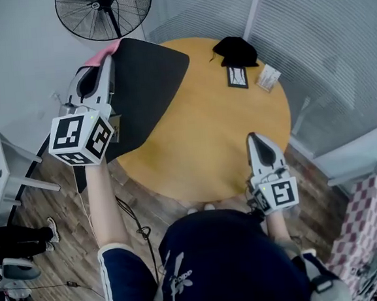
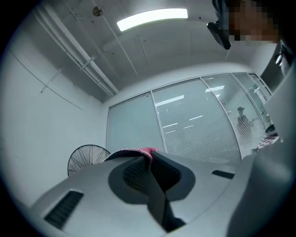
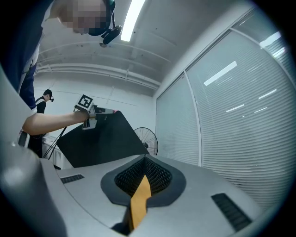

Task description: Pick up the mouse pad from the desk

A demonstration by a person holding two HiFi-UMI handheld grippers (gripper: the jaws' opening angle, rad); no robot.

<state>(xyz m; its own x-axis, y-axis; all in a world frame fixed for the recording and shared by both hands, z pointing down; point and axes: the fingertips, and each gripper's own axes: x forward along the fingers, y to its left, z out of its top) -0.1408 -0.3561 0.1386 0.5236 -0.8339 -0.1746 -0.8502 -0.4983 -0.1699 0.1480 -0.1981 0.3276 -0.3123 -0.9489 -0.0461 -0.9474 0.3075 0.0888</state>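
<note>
One mouse pad (image 1: 147, 84) hangs, long axis slanting down.

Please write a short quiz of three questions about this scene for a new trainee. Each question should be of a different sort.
1. True or false: the mouse pad lies flat on the round table.
2. Choose one. What grips the mouse pad? A: the left gripper. B: the right gripper. C: both.
3. Short answer: what is between the jaws of the right gripper?

Key
1. False. The pad is held up at a slant.
2. A. The jaws are closed on the pad's edge.
3. Nothing. The jaws are closed and empty, over the table's near edge.
</note>
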